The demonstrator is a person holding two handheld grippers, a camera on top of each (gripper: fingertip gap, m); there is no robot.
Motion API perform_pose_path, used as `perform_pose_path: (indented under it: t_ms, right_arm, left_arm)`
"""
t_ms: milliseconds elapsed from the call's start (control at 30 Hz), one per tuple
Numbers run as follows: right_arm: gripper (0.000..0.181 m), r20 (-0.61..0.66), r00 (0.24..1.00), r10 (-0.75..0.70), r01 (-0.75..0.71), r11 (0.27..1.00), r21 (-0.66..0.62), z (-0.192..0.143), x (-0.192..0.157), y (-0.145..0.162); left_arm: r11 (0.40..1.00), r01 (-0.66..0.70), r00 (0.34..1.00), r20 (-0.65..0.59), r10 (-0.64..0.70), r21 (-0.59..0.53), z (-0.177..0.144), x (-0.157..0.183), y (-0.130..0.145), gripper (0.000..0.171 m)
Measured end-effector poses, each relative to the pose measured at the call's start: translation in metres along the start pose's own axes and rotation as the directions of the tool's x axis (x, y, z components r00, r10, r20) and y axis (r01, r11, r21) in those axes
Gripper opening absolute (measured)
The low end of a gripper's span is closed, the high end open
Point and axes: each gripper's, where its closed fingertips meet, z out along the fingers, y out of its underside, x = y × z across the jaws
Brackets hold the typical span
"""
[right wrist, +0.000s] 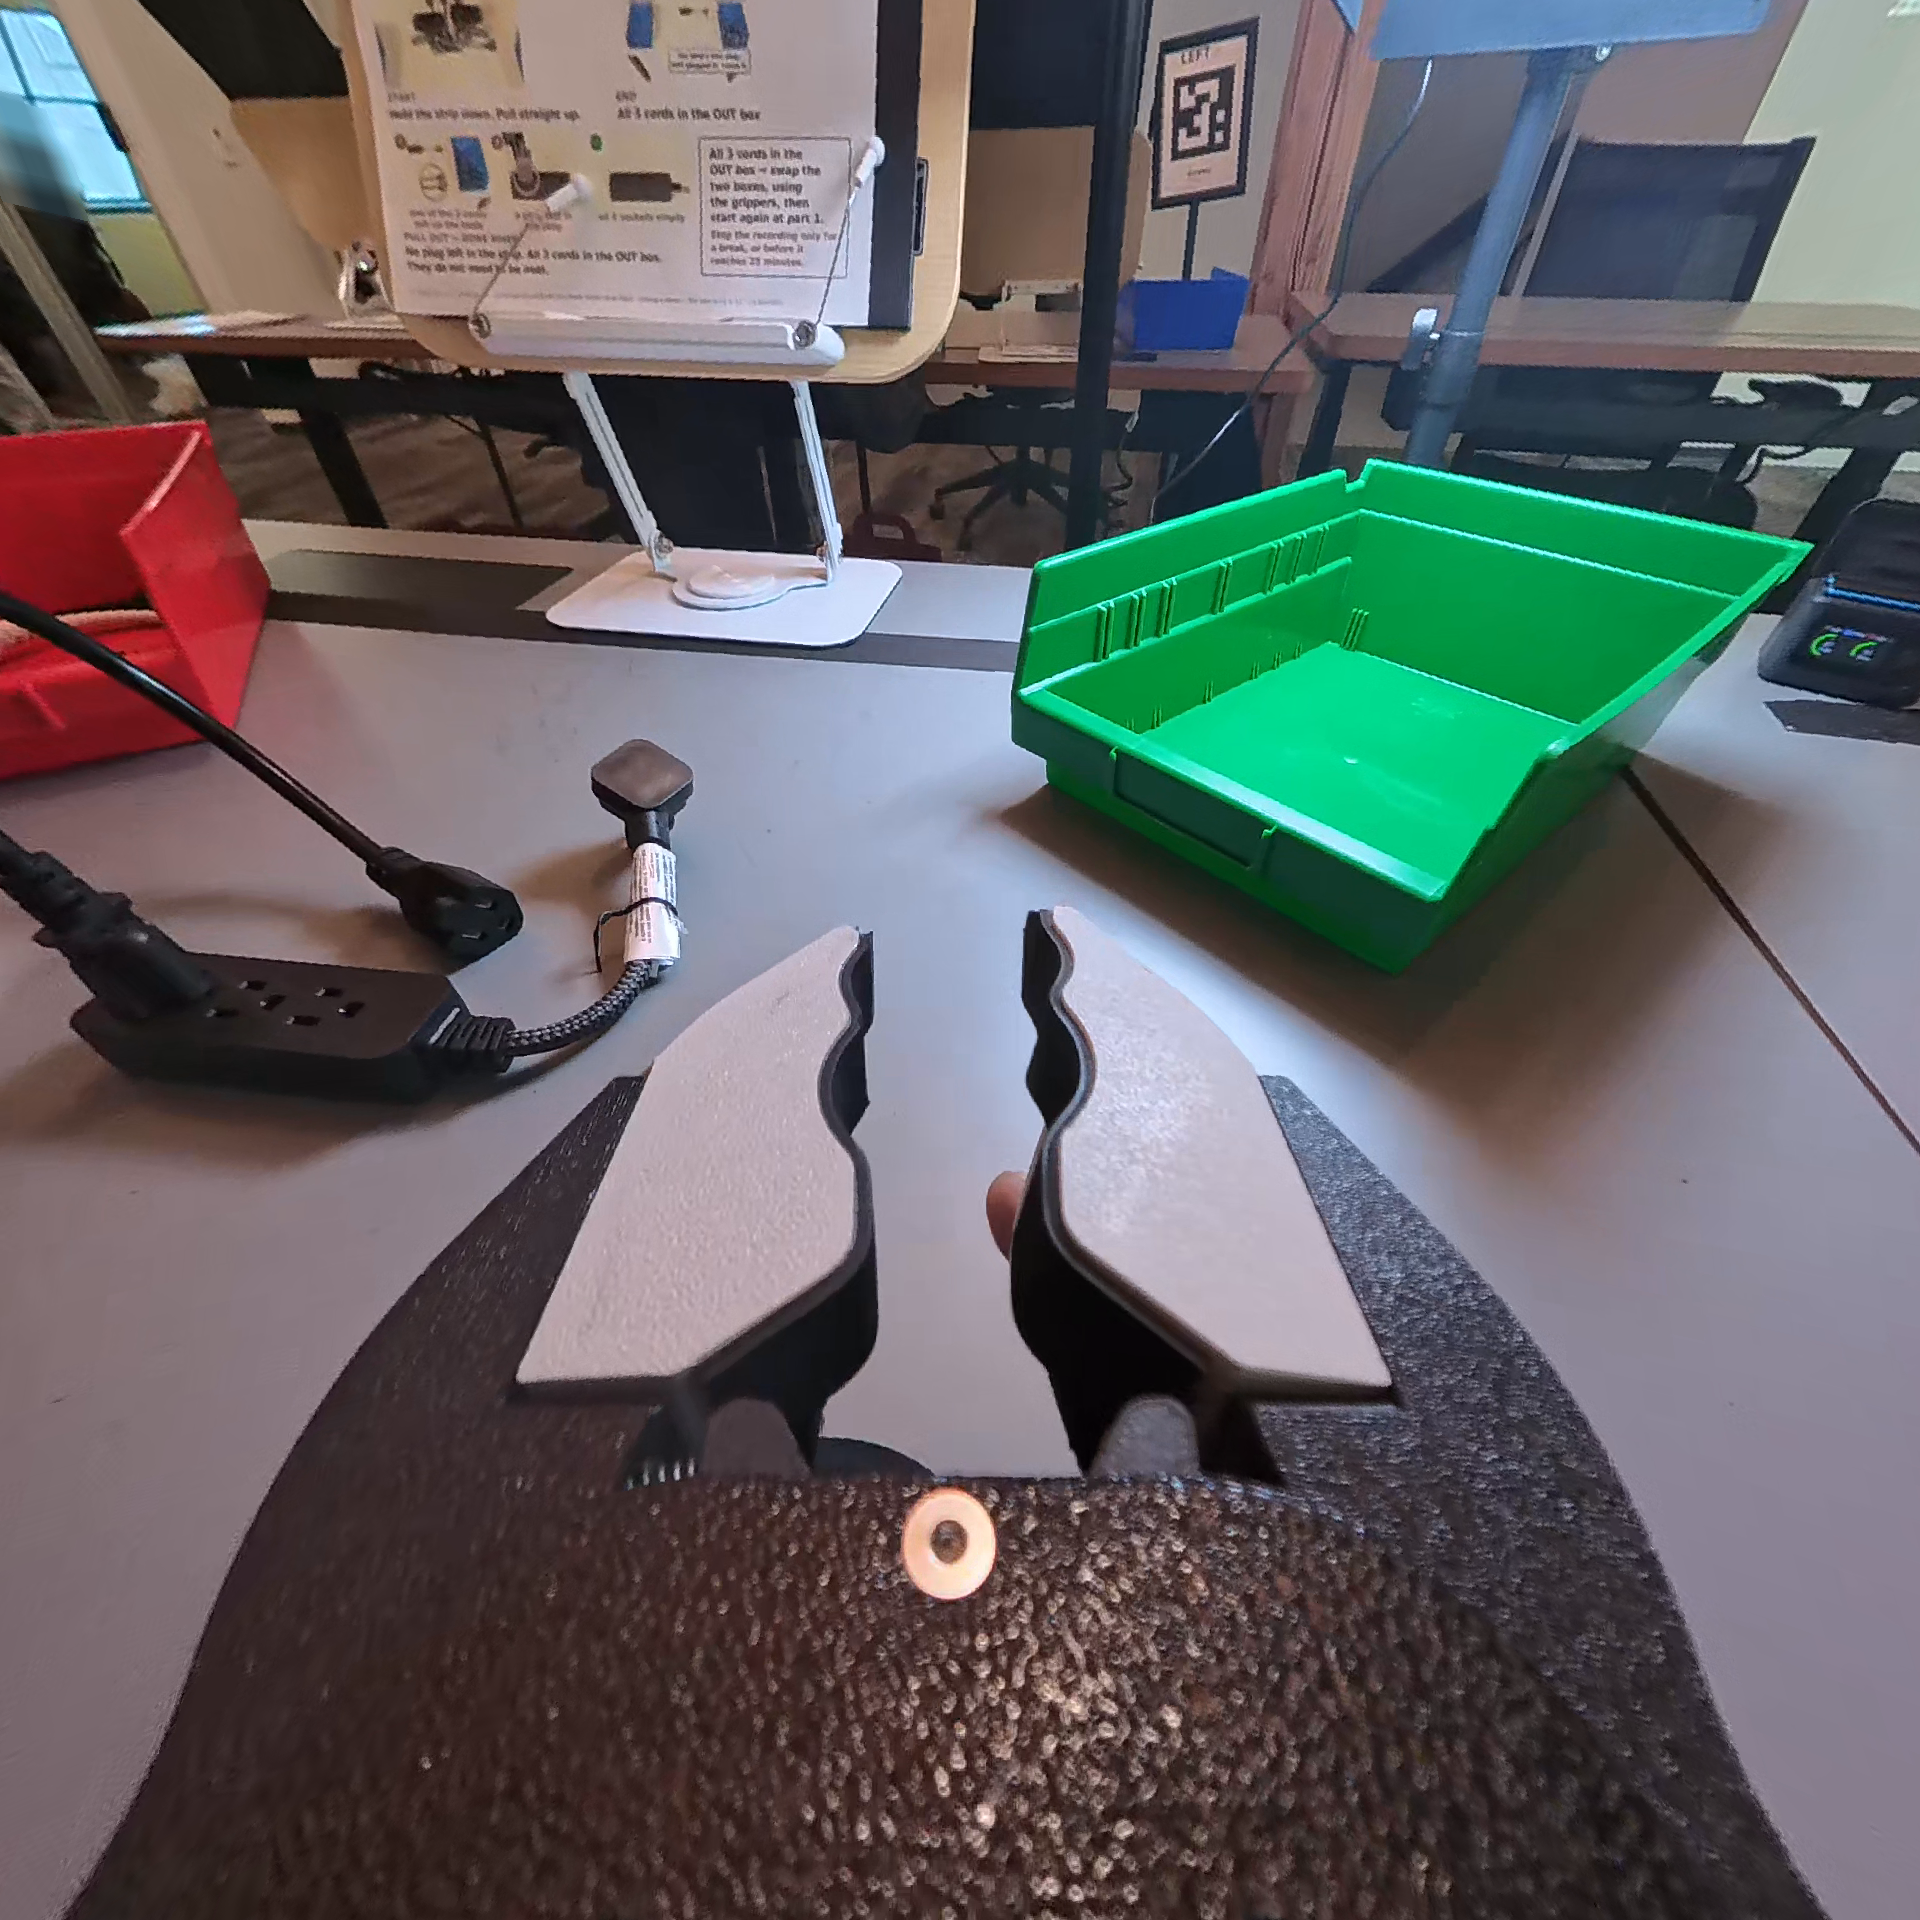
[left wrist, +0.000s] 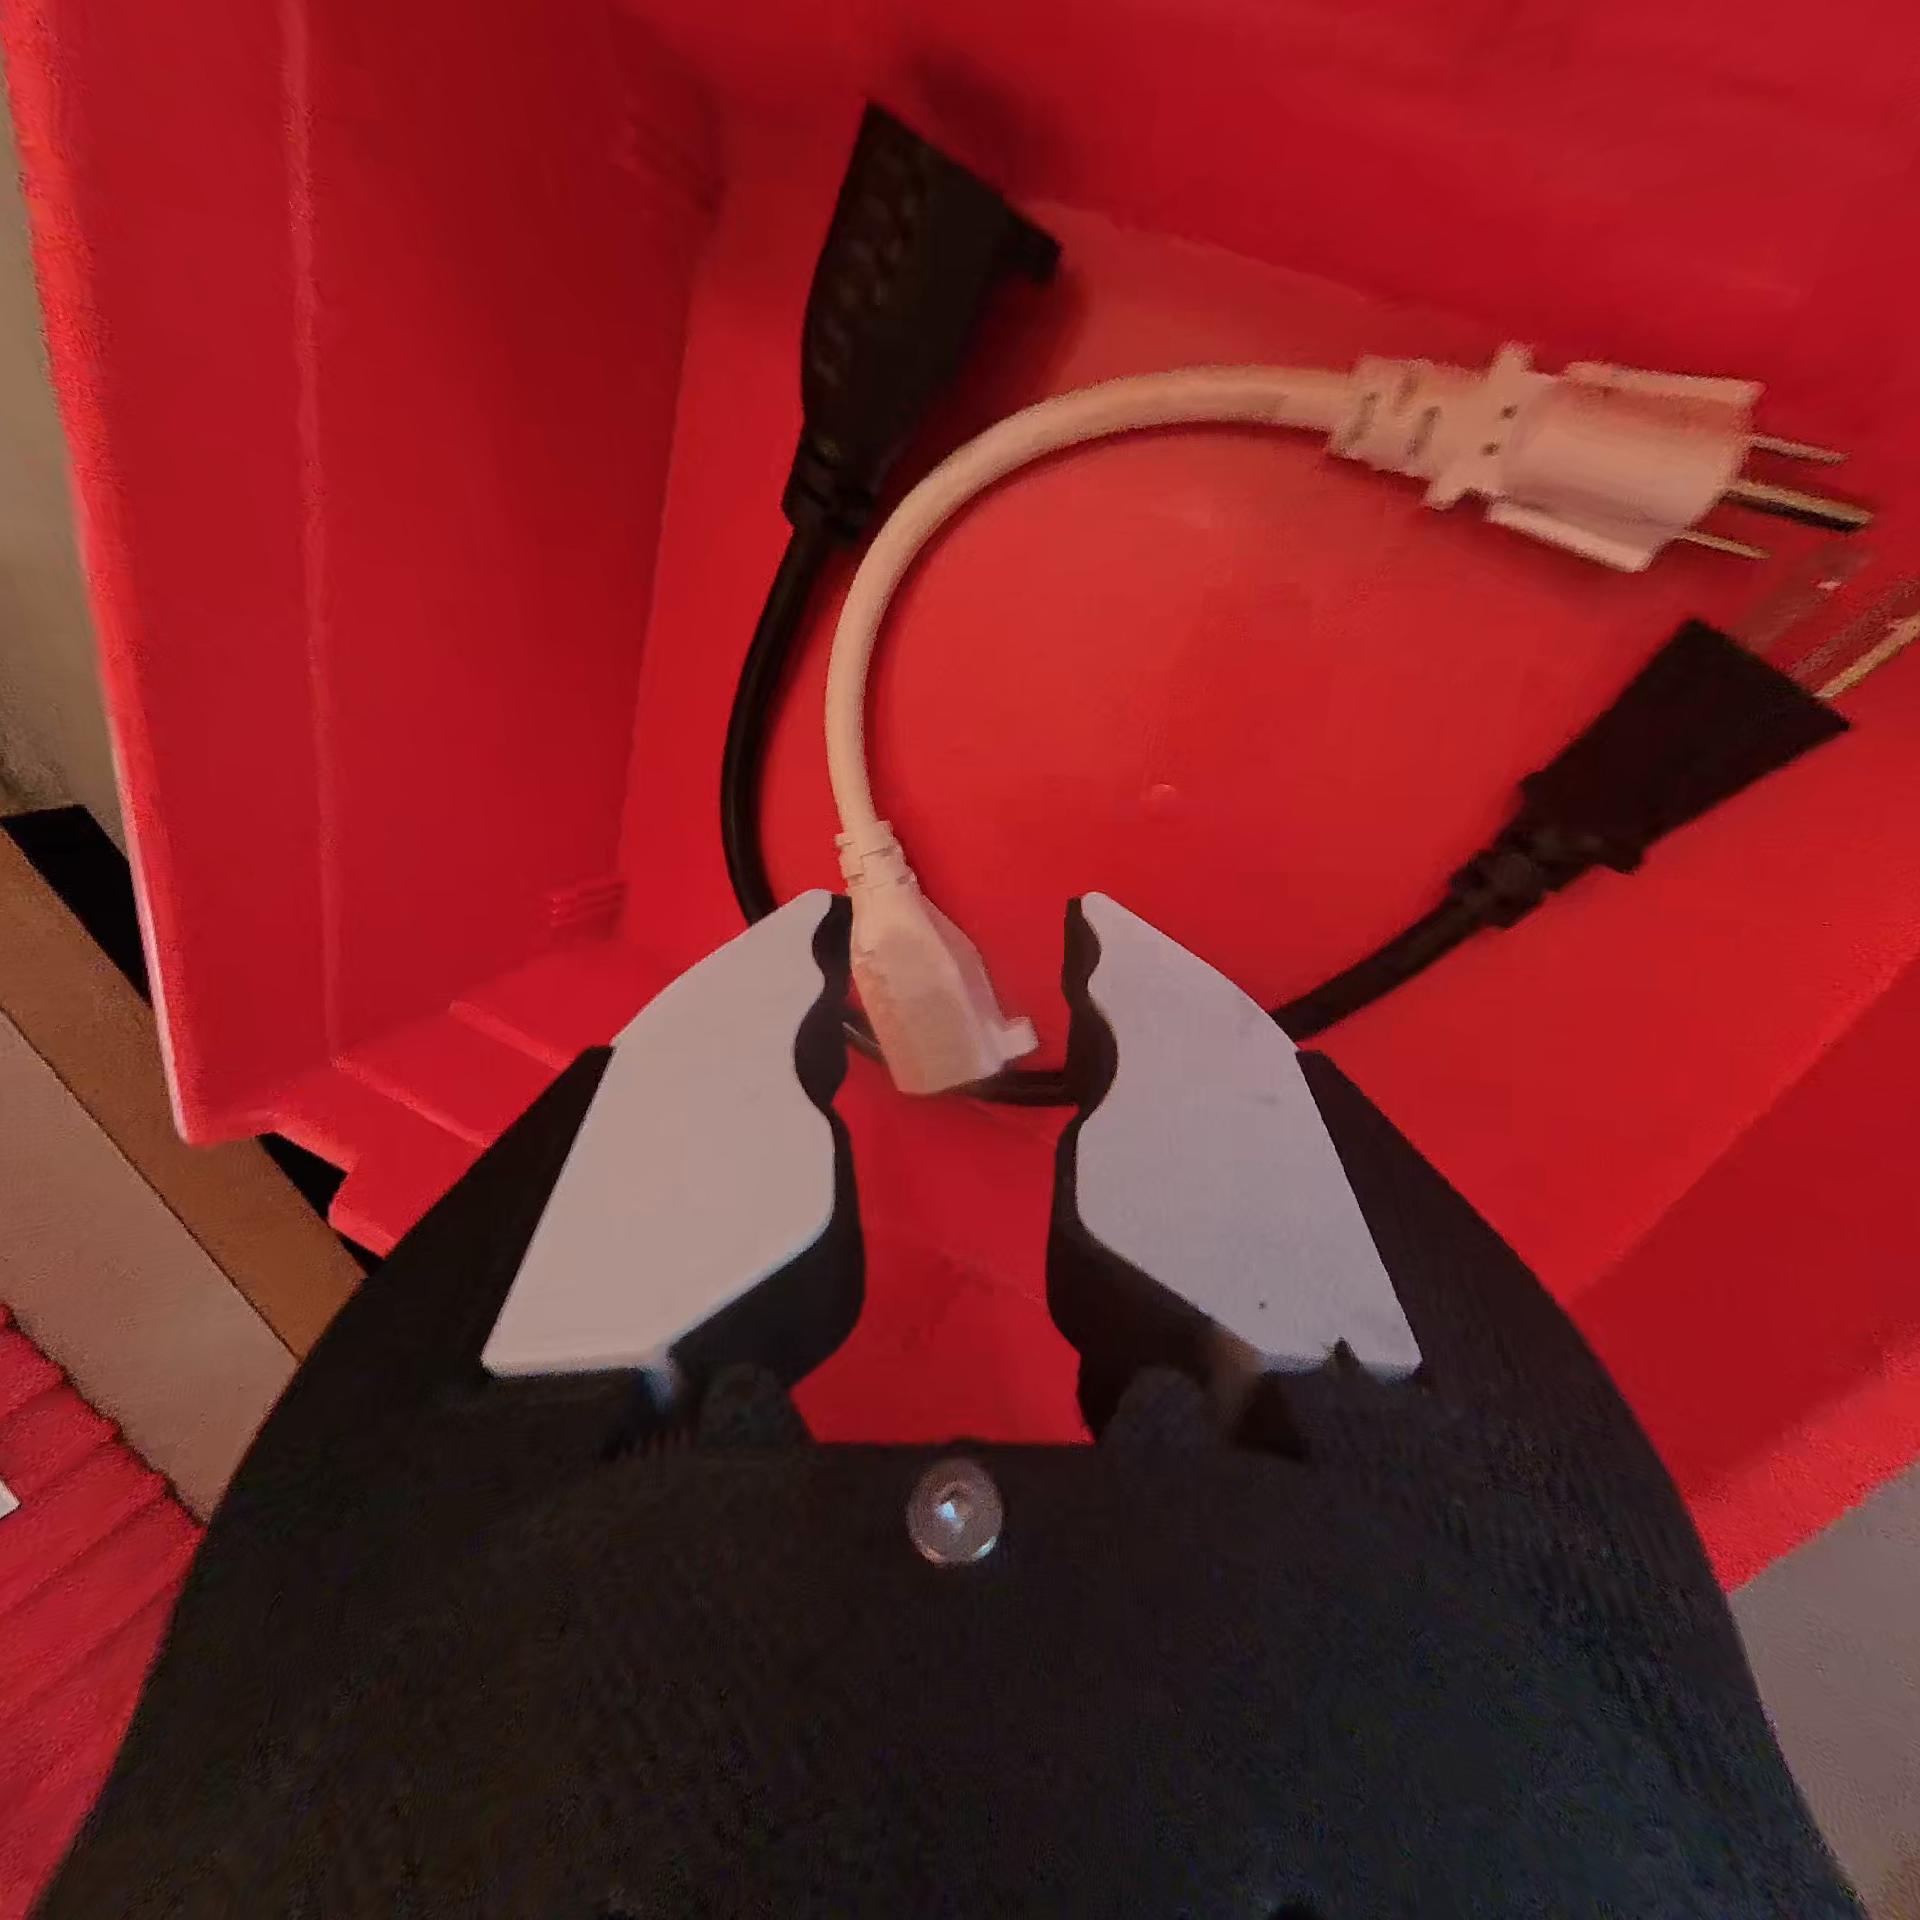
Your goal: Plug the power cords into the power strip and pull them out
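In the left wrist view my left gripper is open inside a red bin, with its jaws on either side of the socket end of a short white cord. The white plug lies at the right. A black cord lies beside and under it, its socket end at the back and its plug at the right. In the right wrist view my right gripper is open and empty above the grey table. A black power strip lies at the left with one black cord plugged in.
An empty green bin stands at the right on the table. The red bin shows at the far left. The strip's own plug and a loose black socket end lie between them. A document stand is behind. Across from one pair of fingers to the other is roughly 70 cm.
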Motion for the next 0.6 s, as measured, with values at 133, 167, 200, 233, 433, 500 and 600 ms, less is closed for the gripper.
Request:
perform_pose_path:
  t_ms: [133, 167, 200, 233, 433, 500, 600]
  right_arm:
    - [0.029, -0.015, 1.0, -0.016, 0.016, 1.0, 0.008, -0.001, 0.002, -0.001]
    - [0.029, -0.016, 1.0, -0.016, 0.016, 1.0, 0.01, -0.001, 0.003, -0.001]
    - [0.029, -0.014, 1.0, -0.014, 0.014, 1.0, 0.011, -0.001, 0.003, 0.0]
    - [0.03, -0.015, 1.0, -0.013, 0.013, 1.0, 0.011, 0.0, 0.003, 0.0]
    - [0.027, -0.005, 1.0, -0.022, 0.022, 1.0, 0.01, 0.003, 0.0, 0.002]
    - [0.024, 0.0, 1.0, -0.029, 0.029, 1.0, 0.01, 0.003, -0.002, 0.002]
    - [0.023, 0.011, 0.999, -0.033, 0.033, 0.999, 0.01, 0.004, -0.004, 0.003]
  left_arm:
    - [0.994, 0.033, 0.999, -0.026, -0.036, -0.1, 0.018, -0.003, 0.007, 0.041]
    - [0.991, 0.035, 0.999, -0.026, -0.039, -0.126, 0.023, -0.004, 0.009, 0.042]
    - [0.989, 0.036, 0.999, -0.023, -0.04, -0.146, 0.027, -0.005, 0.011, 0.042]
    - [0.985, 0.039, 0.999, -0.023, -0.044, -0.169, 0.03, -0.005, 0.014, 0.042]
    - [0.948, 0.002, 1.0, 0.008, 0.0, -0.319, 0.041, -0.01, 0.028, 0.028]
    - [0.942, -0.016, 0.999, 0.03, 0.028, -0.335, 0.042, -0.013, 0.029, 0.026]
    - [0.938, -0.05, 0.993, 0.083, 0.083, -0.343, 0.043, -0.019, 0.027, 0.026]
